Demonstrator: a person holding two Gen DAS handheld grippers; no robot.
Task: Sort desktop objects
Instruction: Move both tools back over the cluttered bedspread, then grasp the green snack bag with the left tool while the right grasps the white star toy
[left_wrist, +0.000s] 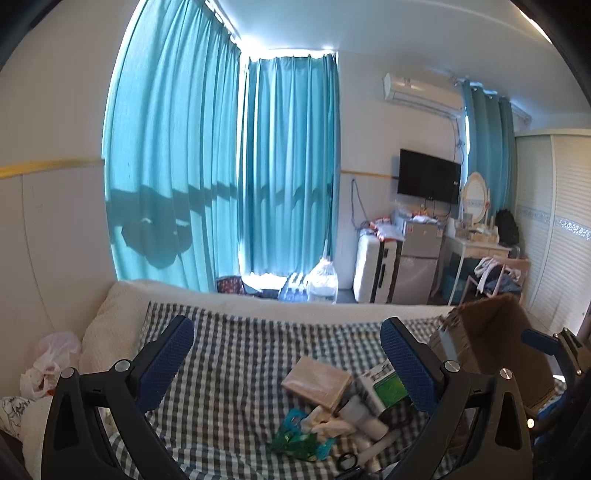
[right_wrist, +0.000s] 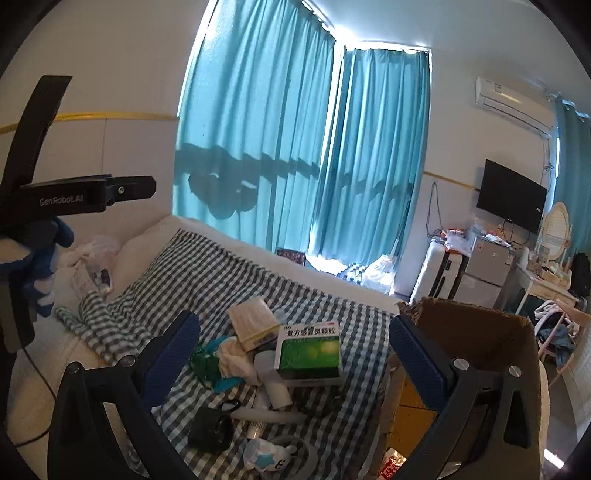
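A heap of small objects lies on the checked blanket (right_wrist: 236, 273) of a bed. Topmost is a green and white medicine box (right_wrist: 309, 349), flat on its back, overlapping a grey cylinder (right_wrist: 271, 380) below it. Just behind it sits a beige box (right_wrist: 253, 323), and to its left a crumpled white cloth (right_wrist: 234, 360) touches a green wrapper (right_wrist: 207, 363). Nearer the camera lie a black pouch (right_wrist: 212, 430), a white tube (right_wrist: 269, 417) and a white and blue packet (right_wrist: 264, 454). In the left wrist view the same heap shows the beige box (left_wrist: 317, 382), the medicine box (left_wrist: 384, 387) and the green wrapper (left_wrist: 295, 439) close together.

One cardboard box (right_wrist: 476, 332) stands open at the right edge of the heap, beside the blanket. Through the gap at its near corner a yellow face and a red and white pack (right_wrist: 391, 469) show low inside; the rest of its interior is hidden.

The right tool (right_wrist: 293, 343) hovers above the heap with its two blue-padded fingers spread wide, holding nothing and touching nothing. The left tool (left_wrist: 286, 354) is likewise spread wide and empty, held above the blanket left of the heap. From the right wrist view the left tool's black body (right_wrist: 74, 197) is seen at far left, gripped by a hand in a blue glove (right_wrist: 44, 266).

A white pillow (left_wrist: 110, 321) lies at the head of the blanket, with one plastic bag (left_wrist: 51, 362) beside it.
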